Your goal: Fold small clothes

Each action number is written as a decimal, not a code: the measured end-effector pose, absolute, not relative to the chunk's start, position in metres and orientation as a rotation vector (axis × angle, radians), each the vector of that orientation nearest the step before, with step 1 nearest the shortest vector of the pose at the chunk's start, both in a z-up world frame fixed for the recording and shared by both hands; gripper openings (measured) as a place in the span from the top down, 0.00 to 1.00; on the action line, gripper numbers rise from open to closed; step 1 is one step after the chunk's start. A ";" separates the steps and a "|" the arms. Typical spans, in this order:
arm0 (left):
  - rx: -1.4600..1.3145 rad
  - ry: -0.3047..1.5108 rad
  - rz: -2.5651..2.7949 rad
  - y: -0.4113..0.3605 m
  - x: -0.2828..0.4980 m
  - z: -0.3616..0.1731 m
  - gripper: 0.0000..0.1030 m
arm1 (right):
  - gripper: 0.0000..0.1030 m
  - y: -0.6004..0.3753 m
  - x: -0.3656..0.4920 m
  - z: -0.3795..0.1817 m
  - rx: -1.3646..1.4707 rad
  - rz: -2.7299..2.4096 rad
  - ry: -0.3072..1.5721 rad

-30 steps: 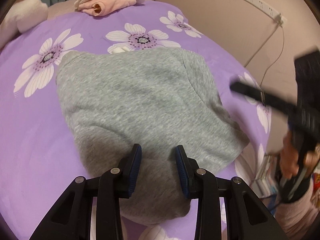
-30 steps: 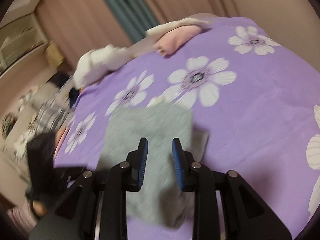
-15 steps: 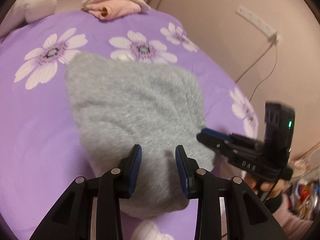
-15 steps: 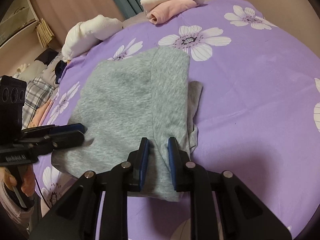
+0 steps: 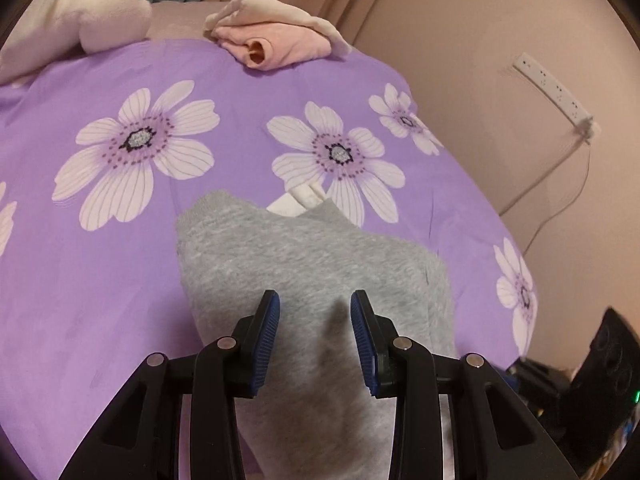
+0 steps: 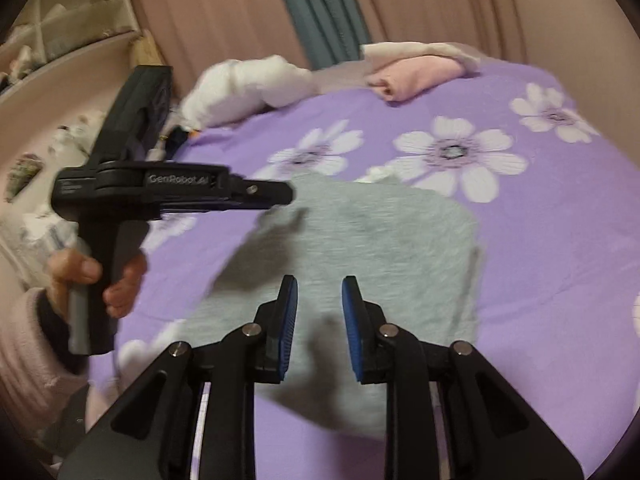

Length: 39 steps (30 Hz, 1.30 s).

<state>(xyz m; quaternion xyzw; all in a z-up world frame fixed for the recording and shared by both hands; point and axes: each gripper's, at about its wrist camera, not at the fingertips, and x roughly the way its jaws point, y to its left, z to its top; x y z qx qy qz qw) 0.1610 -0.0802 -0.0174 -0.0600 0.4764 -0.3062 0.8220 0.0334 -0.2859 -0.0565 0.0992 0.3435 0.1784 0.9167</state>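
Note:
A grey knit garment (image 5: 304, 264) lies folded on the purple flowered bedspread (image 5: 100, 272); it also shows in the right wrist view (image 6: 372, 240). A white tag (image 5: 298, 200) peeks out at its far edge. My left gripper (image 5: 315, 314) is open and empty, hovering over the garment's near part. My right gripper (image 6: 319, 300) is open and empty above the garment's near edge. The left gripper also appears in the right wrist view (image 6: 276, 196), held in a hand over the garment's left side.
A folded pink and cream pile (image 5: 276, 38) sits at the bed's far edge, beside a white plush bundle (image 5: 80, 28). A power strip (image 5: 554, 88) with its cord hangs on the wall at right. Shelves (image 6: 60, 40) stand to the left of the bed.
Both grippers have lifted and drawn back from the garment. The right jaws, nearly closed on the cloth half a second ago, have opened. The garment now lies narrower, folded over.

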 end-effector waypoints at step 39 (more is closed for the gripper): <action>0.037 1.033 -0.585 -0.098 0.156 -0.055 0.67 | 0.87 -0.355 0.010 -0.123 0.728 0.335 0.806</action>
